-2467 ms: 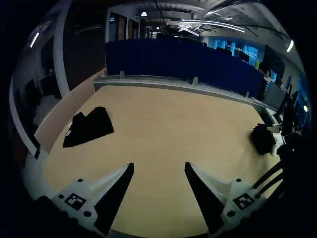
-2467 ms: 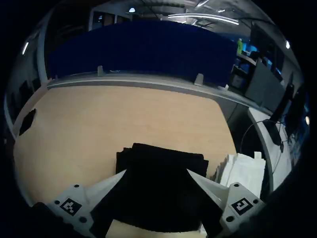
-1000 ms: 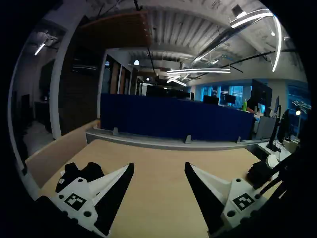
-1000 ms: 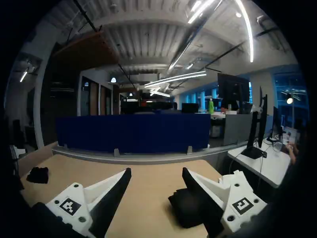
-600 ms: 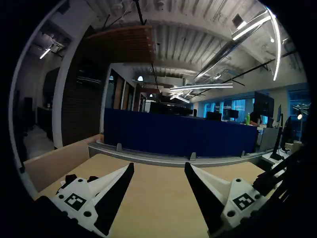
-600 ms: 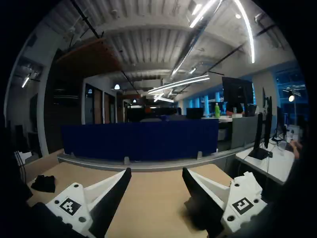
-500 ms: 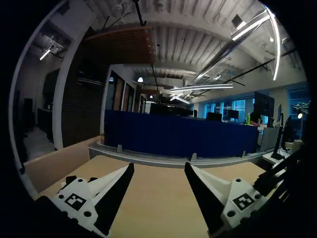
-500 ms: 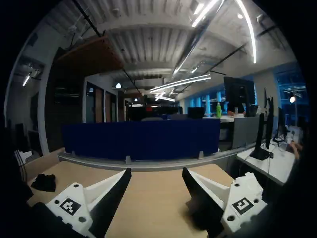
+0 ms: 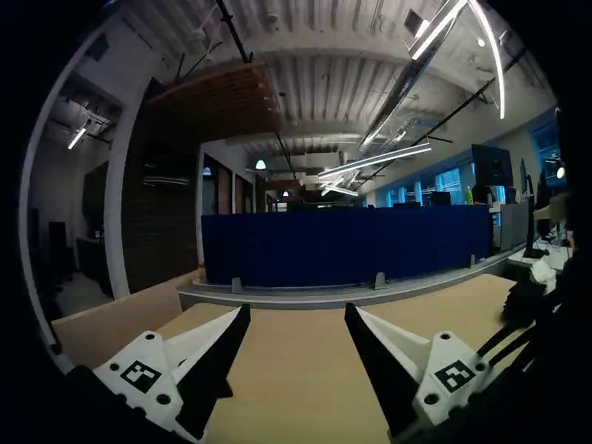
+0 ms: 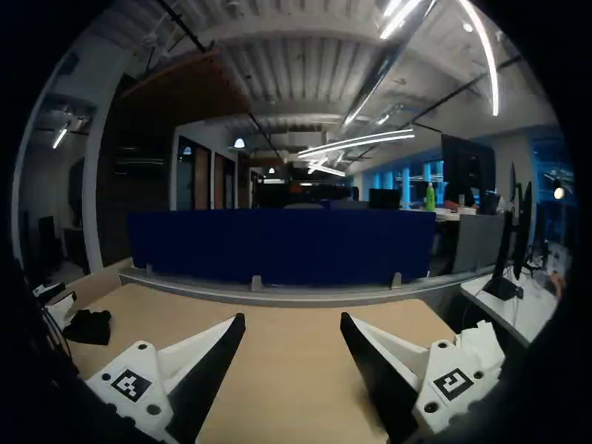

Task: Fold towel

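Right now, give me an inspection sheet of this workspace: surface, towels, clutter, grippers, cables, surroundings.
Surface: pale wood table, bare between the fingers.
Job's things: crumpled black towel near the table's left edge; dark pile at its right edge, too dim to identify.
Clutter: white pile by the right edge.
Grippers: left gripper open, holding nothing; right gripper open, holding nothing.
Cables: black cables low right in the left gripper view.
Surroundings: blue partition behind the table; monitor on the next desk.
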`<state>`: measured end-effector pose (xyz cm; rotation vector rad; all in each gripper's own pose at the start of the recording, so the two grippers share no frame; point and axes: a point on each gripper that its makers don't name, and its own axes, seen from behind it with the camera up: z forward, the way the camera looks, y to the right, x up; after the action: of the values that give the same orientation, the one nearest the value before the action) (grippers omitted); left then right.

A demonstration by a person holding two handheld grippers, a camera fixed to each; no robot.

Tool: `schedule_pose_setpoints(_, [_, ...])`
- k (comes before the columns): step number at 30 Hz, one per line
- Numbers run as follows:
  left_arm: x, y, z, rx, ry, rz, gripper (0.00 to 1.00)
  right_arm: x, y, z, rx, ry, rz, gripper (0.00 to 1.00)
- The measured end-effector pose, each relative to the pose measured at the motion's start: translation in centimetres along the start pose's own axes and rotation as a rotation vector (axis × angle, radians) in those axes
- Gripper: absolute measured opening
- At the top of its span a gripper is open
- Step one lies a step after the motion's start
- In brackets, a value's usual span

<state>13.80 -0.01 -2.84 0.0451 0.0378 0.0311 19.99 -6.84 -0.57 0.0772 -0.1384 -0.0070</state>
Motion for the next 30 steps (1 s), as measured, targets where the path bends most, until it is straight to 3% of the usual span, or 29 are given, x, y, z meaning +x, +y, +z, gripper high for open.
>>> schedule_pose_setpoints(8, [-4.2, -0.5, 0.9, 0.01, 0.02, 0.018, 0.94, -0.3, -1.7, 2.9, 0.024, 0.006, 0.038, 1.0])
schedule_pose_setpoints(12, [-6.8, -0.5, 1.3, 0.005, 0.015, 0.002, 0.94, -1.4, -2.7, 3.9, 0.035, 0.009, 0.06, 1.0])
schedule_pose_setpoints(22, [-11.8, -0.4, 1.8, -0.003, -0.003, -0.036, 0.94, -5.3, -4.0, 4.7, 0.054, -0.025, 0.037, 1.0])
schedule_pose_setpoints(30, [-13.0, -0.4, 2.2, -0.005, -0.011, -0.042, 0.94, -5.8, -4.5, 4.8, 0.067, -0.025, 0.036, 1.0])
